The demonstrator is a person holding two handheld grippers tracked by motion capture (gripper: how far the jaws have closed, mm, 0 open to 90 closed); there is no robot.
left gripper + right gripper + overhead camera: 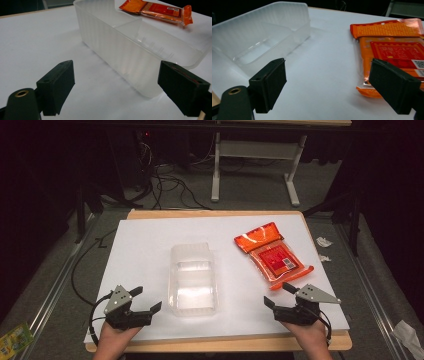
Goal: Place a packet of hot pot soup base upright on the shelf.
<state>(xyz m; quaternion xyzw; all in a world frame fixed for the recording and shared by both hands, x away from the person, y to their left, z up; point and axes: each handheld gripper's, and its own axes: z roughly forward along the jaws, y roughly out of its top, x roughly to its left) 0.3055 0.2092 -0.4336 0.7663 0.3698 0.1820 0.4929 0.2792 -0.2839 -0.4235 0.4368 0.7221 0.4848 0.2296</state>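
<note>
- Meanwhile, an orange packet [272,254] is lying flat on the white board [145,250], well over to the right, with a clear plastic bin [193,279] sitting at the middle.
- Judging by its look, the packet is handling as a light, thin, slick foil pouch, soft enough to buckle; its sealed near edge, showing in the right gripper view [367,91], is offering the best place to pinch.
- The bin is looking light and fairly stiff but thin-walled, so a hard squeeze is likely to flex it; its rim [160,53] is the natural hold.
- Left gripper [146,302] is resting low near the board's front edge, jaws standing wide apart, holding nothing, the bin's near corner lying just ahead between them.
- Right gripper [279,294] is hovering just short of the packet's near end, jaws likewise spread wide and touching nothing.
- Both hands are waiting at the front of the board, either side of the bin.
</note>
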